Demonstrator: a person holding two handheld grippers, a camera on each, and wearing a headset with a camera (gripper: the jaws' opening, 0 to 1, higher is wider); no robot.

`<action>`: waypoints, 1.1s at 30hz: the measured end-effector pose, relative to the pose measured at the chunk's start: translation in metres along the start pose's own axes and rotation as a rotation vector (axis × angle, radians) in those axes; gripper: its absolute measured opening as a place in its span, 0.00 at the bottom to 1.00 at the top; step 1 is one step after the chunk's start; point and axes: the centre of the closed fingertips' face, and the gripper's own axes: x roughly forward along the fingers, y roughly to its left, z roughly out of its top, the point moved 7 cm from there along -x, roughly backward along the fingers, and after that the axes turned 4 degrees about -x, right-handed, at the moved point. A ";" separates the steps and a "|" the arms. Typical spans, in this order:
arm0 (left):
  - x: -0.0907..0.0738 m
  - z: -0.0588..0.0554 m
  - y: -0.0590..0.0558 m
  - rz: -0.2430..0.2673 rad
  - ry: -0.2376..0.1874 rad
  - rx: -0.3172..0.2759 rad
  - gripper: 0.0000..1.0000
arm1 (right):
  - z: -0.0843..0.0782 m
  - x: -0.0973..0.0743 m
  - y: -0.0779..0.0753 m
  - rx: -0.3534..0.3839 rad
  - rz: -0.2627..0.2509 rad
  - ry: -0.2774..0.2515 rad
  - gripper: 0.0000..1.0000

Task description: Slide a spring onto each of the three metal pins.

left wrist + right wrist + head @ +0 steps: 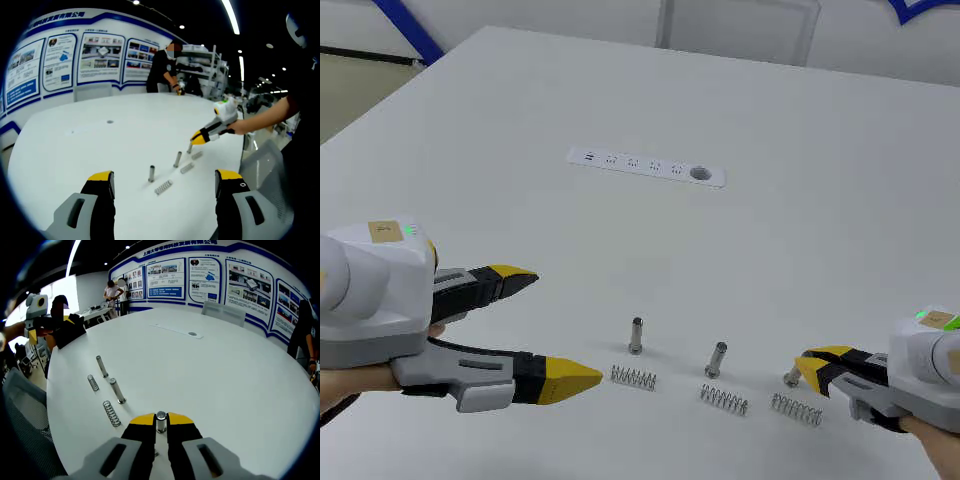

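Note:
Three short metal pins stand upright in a row on the white table (750,230): left pin (636,335), middle pin (716,358), right pin (792,378). A loose spring lies flat in front of each: left spring (633,377), middle spring (724,400), right spring (796,409). My right gripper (810,366) has its yellow-tipped jaws closed around the right pin (161,416), seen from behind in the right gripper view (161,425). My left gripper (555,327) hovers wide open left of the row with nothing between its jaws; from it I see the left pin (151,173) and left spring (163,187) ahead.
A white power strip (647,167) lies flat toward the table's far side, with a chair (740,30) beyond the far edge. The table's near edge runs close below the springs. A person (162,67) stands at a workbench far behind.

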 end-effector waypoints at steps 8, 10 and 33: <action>0.000 -0.003 -0.001 0.001 0.010 0.001 0.84 | 0.003 -0.003 0.000 -0.007 -0.011 -0.013 0.09; -0.001 -0.003 -0.001 0.001 0.007 0.000 0.84 | 0.005 -0.004 -0.001 0.000 -0.013 -0.015 0.10; 0.020 -0.007 -0.008 -0.038 0.027 -0.005 0.83 | -0.032 -0.025 0.003 -0.109 0.204 0.123 0.21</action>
